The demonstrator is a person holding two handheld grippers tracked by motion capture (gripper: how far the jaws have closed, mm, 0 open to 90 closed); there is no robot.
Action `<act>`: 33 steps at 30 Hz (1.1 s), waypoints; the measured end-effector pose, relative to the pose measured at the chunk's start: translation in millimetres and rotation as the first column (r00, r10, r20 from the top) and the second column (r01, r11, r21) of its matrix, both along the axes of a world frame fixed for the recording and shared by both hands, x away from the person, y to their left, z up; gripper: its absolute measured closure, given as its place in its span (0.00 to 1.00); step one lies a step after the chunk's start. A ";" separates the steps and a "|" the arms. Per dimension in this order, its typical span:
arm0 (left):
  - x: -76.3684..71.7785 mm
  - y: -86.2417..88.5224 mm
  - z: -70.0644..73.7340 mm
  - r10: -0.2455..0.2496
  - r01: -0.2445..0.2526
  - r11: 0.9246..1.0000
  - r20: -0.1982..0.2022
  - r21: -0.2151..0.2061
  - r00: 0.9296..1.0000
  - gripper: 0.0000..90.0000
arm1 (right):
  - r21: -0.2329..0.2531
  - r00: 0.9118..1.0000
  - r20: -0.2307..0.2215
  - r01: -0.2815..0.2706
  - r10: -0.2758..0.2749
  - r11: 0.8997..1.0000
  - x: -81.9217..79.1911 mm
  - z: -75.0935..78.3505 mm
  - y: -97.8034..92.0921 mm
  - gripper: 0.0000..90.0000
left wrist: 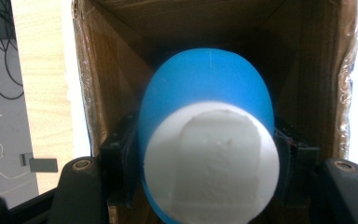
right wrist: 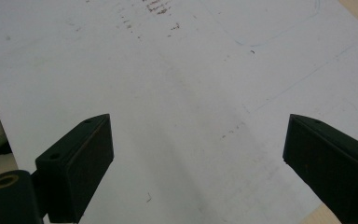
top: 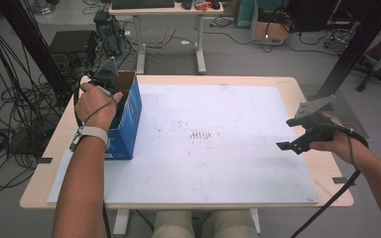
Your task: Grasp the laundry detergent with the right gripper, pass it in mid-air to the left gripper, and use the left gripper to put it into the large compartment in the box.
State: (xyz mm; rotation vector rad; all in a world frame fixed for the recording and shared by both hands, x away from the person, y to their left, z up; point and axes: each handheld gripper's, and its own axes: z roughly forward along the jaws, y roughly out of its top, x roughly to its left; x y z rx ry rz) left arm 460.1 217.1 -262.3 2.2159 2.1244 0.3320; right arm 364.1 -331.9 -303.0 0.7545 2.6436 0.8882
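I see blue cardboard box (top: 128, 121) upright at table's left edge, top open, brown inside (left wrist: 205, 28). Blue rounded object (left wrist: 205, 88) with flat white end (left wrist: 212, 163) sits within box mouth, white end facing camera, pinched between left gripper (left wrist: 209, 154) jaws on both sides. Cannot tell what object is.

A grey floor (top: 238, 54) lay beyond the tabletop (top: 307, 87), cables (top: 10, 114) tangled at left, a second desk (top: 166, 10) stood behind, a cardboard box (top: 273, 32) near it.
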 end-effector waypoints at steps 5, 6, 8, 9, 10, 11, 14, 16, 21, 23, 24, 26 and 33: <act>-0.2 0.9 0.1 -0.006 0.006 1.000 0.000 -0.002 1.000 0.42 | 0.000 1.000 0.003 -0.003 0.003 1.000 0.3 -0.2 -0.3 0.09; -0.4 1.1 0.2 -0.011 0.011 1.000 -0.002 0.001 1.000 0.42 | 0.000 1.000 0.000 0.002 -0.002 1.000 0.1 -0.1 -0.1 0.09; -0.5 1.1 0.3 -0.008 0.008 1.000 -0.004 0.001 1.000 0.42 | -0.001 1.000 0.000 0.000 0.000 1.000 0.1 0.0 0.2 0.09; -0.7 1.2 0.5 -0.009 0.009 1.000 -0.007 0.000 1.000 0.42 | -0.002 1.000 0.003 -0.005 0.005 1.000 0.3 -0.1 0.2 0.09; -0.7 1.3 0.3 -0.009 0.009 1.000 -0.004 0.001 1.000 0.42 | -0.002 1.000 0.003 -0.005 0.005 1.000 0.2 0.0 0.4 0.09; -0.9 1.3 0.3 -0.009 0.009 1.000 -0.004 0.002 1.000 0.42 | -0.001 1.000 0.003 -0.005 0.005 1.000 0.3 0.1 0.6 0.09; -0.8 1.6 0.1 -0.005 0.005 1.000 0.002 -0.003 1.000 0.42 | -0.002 1.000 0.003 -0.006 0.006 1.000 0.5 0.0 0.8 0.09; -1.1 1.8 0.0 -0.008 0.008 1.000 0.003 -0.002 1.000 0.42 | -0.002 1.000 0.000 -0.003 0.003 1.000 0.2 0.2 1.2 0.09; -0.9 1.4 -0.3 -0.004 0.004 1.000 0.006 0.004 1.000 0.42 | -0.003 1.000 0.001 -0.003 0.003 1.000 0.0 0.5 0.8 0.09; -1.0 1.3 0.2 -0.006 0.006 1.000 -0.001 0.004 1.000 0.42 | -0.002 1.000 0.004 -0.008 0.008 1.000 0.2 0.4 0.1 0.09; -0.9 1.3 -0.1 -0.005 0.005 1.000 0.004 0.005 1.000 0.42 | -0.003 1.000 0.004 -0.007 0.007 1.000 0.1 0.3 -0.1 0.09; -0.8 1.7 0.2 -0.004 0.004 1.000 0.000 0.000 1.000 0.42 | -0.003 1.000 0.003 -0.004 0.004 1.000 0.0 0.2 -0.5 0.09; -1.1 2.2 0.2 0.005 -0.005 1.000 0.001 -0.001 1.000 0.42 | -0.005 1.000 0.006 -0.007 0.007 1.000 -0.5 1.3 -0.8 0.09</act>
